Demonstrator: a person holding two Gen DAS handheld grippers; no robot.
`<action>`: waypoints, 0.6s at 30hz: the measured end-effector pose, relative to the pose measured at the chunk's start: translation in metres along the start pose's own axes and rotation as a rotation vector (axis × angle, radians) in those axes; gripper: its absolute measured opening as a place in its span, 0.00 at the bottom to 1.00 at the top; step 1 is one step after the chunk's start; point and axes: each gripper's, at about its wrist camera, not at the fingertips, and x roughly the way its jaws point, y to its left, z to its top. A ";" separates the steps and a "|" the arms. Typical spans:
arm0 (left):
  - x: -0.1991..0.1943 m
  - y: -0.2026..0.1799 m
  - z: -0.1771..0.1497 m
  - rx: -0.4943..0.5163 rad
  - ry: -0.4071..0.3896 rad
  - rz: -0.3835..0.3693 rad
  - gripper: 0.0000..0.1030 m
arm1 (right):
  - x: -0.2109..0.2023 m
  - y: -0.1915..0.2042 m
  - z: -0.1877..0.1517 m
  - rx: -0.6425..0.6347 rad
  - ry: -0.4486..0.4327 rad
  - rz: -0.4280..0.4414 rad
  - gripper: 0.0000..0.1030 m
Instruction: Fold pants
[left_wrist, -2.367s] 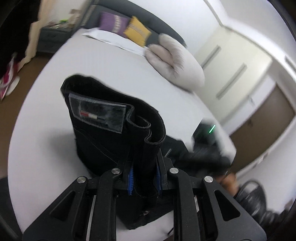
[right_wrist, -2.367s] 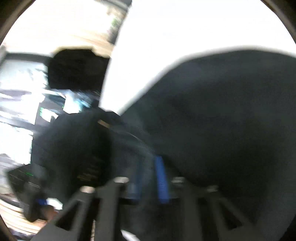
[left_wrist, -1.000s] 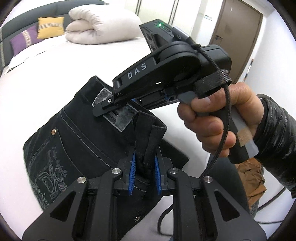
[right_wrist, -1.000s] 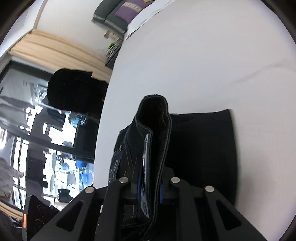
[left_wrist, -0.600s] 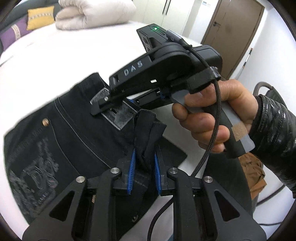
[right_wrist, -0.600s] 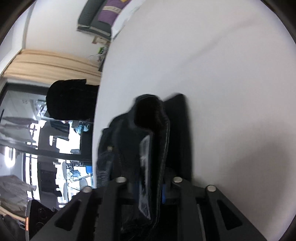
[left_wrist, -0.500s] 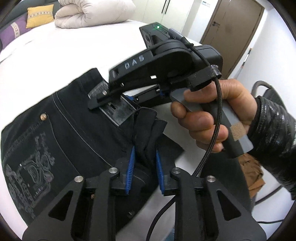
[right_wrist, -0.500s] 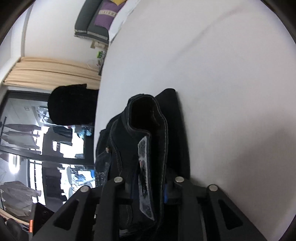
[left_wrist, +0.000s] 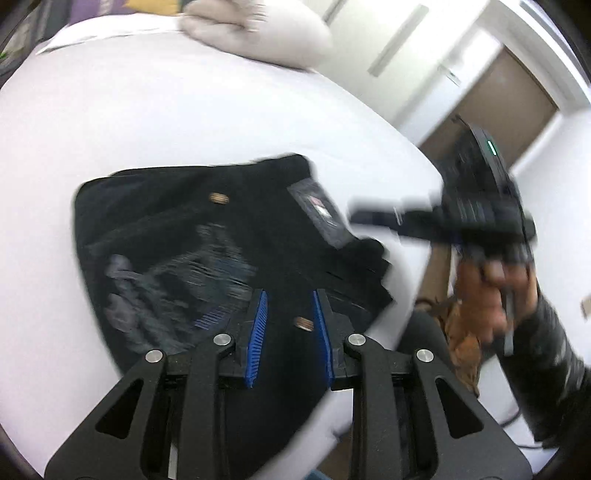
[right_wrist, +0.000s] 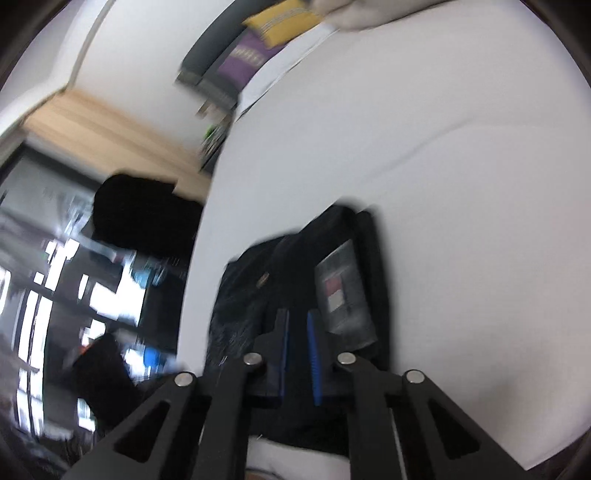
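The black jeans (left_wrist: 192, 236) lie folded in a flat stack on the white bed (left_wrist: 147, 110), near its front edge, with the grey waist label (left_wrist: 319, 212) facing up. My left gripper (left_wrist: 289, 321) is open and empty just above the near part of the stack. My right gripper (right_wrist: 298, 343) has its jaws slightly apart with nothing between them, just above the jeans (right_wrist: 306, 280) beside the label (right_wrist: 343, 295). In the left wrist view the right gripper's body (left_wrist: 476, 206) is blurred and held in a hand off the bed's right edge.
A rolled white duvet (left_wrist: 255, 29) and yellow and purple cushions (right_wrist: 280, 18) lie at the far end of the bed. A brown door (left_wrist: 491, 96) and white wardrobe stand to the right. A dark window and black chair (right_wrist: 140, 214) are left of the bed.
Both grippers have let go of the folded waistband and opened. The jeans now lie flat on the bed. Both grippers have pulled back, and the right one has swung away to the right.
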 end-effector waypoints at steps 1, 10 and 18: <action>0.003 0.010 0.004 -0.016 -0.004 0.015 0.23 | 0.016 -0.004 -0.006 0.015 0.048 -0.034 0.11; 0.034 0.082 0.031 -0.161 -0.026 0.088 0.23 | 0.037 -0.044 -0.026 0.114 0.008 0.018 0.00; 0.032 0.040 -0.026 0.016 -0.031 0.132 0.23 | 0.039 -0.047 -0.035 0.118 -0.025 0.023 0.00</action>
